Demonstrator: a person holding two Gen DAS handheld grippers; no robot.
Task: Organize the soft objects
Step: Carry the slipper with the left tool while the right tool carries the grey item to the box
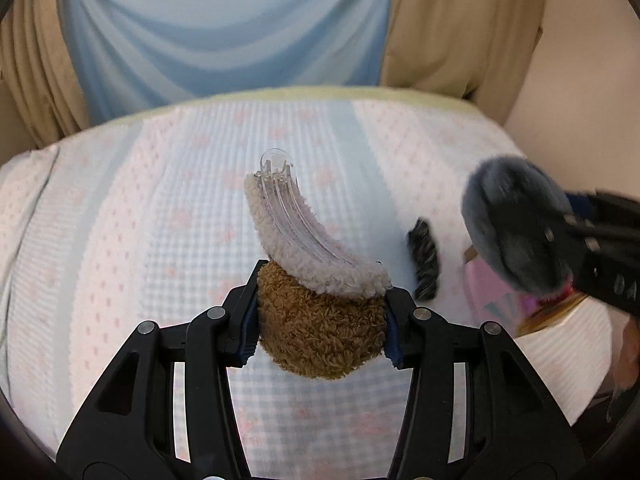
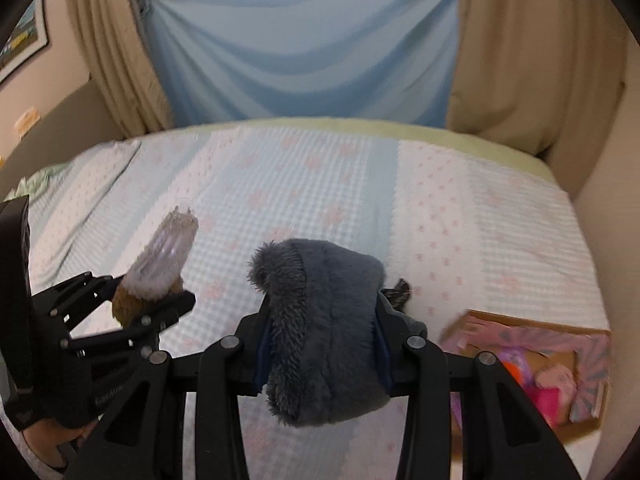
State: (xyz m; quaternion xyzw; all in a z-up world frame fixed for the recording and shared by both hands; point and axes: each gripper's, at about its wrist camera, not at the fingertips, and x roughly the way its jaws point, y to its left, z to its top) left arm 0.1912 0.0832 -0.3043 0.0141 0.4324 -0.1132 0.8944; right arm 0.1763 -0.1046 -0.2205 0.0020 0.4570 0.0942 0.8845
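My left gripper (image 1: 320,326) is shut on a brown fuzzy earmuff pad (image 1: 320,332) whose cream-lined clear plastic band (image 1: 296,232) curves up and away over the bed. It also shows in the right wrist view (image 2: 160,300). My right gripper (image 2: 322,350) is shut on a grey-blue furry earmuff (image 2: 324,332), held above the bed. That grey earmuff shows at the right of the left wrist view (image 1: 516,224). A small dark furry piece (image 1: 424,264) lies on the bedspread between the two grippers.
The bed (image 1: 160,208) has a pale blue and pink checked spread. A pink cardboard box (image 2: 532,364) with colourful soft items stands at the bed's right edge. Blue and tan curtains (image 2: 304,40) hang behind the bed. A wall (image 2: 600,240) is at the right.
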